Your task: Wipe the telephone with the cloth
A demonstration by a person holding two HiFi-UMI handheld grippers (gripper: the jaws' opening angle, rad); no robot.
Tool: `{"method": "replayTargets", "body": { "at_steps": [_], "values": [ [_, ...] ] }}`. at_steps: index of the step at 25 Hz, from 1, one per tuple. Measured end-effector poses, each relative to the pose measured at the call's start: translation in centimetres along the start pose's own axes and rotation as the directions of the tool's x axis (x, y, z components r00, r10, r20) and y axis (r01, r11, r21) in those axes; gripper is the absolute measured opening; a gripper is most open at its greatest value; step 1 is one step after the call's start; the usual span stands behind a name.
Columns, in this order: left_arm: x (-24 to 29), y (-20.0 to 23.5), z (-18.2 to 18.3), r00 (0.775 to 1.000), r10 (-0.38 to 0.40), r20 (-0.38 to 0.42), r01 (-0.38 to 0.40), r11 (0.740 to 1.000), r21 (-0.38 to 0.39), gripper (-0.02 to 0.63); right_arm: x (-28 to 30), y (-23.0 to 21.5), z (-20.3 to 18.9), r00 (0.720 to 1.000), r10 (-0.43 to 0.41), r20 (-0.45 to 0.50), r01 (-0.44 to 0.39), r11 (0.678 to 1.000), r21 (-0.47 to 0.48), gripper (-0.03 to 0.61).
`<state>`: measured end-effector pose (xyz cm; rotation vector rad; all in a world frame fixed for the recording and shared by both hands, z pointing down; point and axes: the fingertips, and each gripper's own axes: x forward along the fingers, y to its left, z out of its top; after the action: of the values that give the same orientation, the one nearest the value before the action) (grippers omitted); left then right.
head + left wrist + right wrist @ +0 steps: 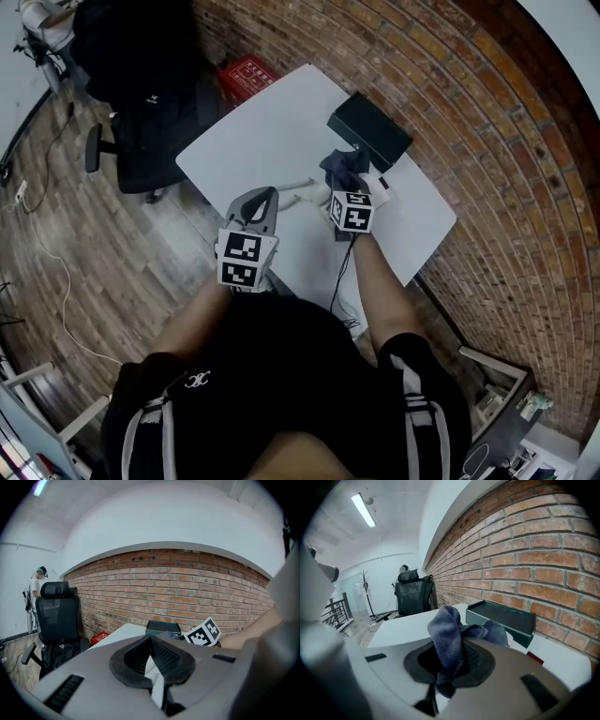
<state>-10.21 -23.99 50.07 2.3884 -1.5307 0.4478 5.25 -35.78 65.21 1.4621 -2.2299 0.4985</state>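
Observation:
The telephone (368,129) is a dark green, box-like unit at the far side of the white table (272,131), against the brick wall; it also shows as the telephone (506,616) and the telephone (162,627). My right gripper (349,183) hovers just short of it, shut on a dark blue cloth (342,169). In the right gripper view the cloth (449,634) bunches up out of the right gripper (450,660), and a fold droops toward the telephone. My left gripper (261,195) hangs over the table's near part, shut and empty, seen as the left gripper (151,656).
A brick wall (487,141) runs behind the table. A black office chair (141,122) stands at the table's left, with a red box (247,73) on the floor beyond it. A black cable (342,272) hangs off the near edge. A person (37,581) stands far off.

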Motion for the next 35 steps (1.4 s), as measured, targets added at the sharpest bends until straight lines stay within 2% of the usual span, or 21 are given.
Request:
{"method": "replayTargets", "body": {
  "at_steps": [8, 12, 19, 24, 35],
  "values": [
    [-0.9, 0.6, -0.2, 1.0, 0.009, 0.007, -0.009, 1.0, -0.002, -0.003, -0.1, 5.7, -3.1, 0.992, 0.094, -0.082, -0.103, 0.988, -0.111, 0.02],
    [-1.1, 0.5, -0.3, 1.0, 0.004, 0.007, -0.004, 1.0, -0.001, -0.003, -0.3, 7.9, -5.2, 0.978, 0.135, -0.161, -0.162, 0.973, -0.165, 0.02],
    [-1.0, 0.0, -0.3, 1.0, -0.024, 0.013, 0.024, 1.0, 0.003, -0.003, -2.5, 8.3, -8.2, 0.962, 0.132, -0.239, -0.187, 0.956, -0.227, 0.02],
    [-0.7, -1.2, -0.2, 0.998, -0.062, 0.021, 0.062, 0.998, 0.007, -0.003, -4.1, 6.3, -10.1, 0.955, 0.06, -0.291, -0.135, 0.961, -0.243, 0.02],
    [0.1, -3.4, 0.2, 0.993, -0.112, 0.03, 0.111, 0.993, 0.03, -0.003, -7.2, 1.4, -11.3, 0.957, -0.084, -0.277, 0.018, 0.972, -0.233, 0.018]
  ]
}}
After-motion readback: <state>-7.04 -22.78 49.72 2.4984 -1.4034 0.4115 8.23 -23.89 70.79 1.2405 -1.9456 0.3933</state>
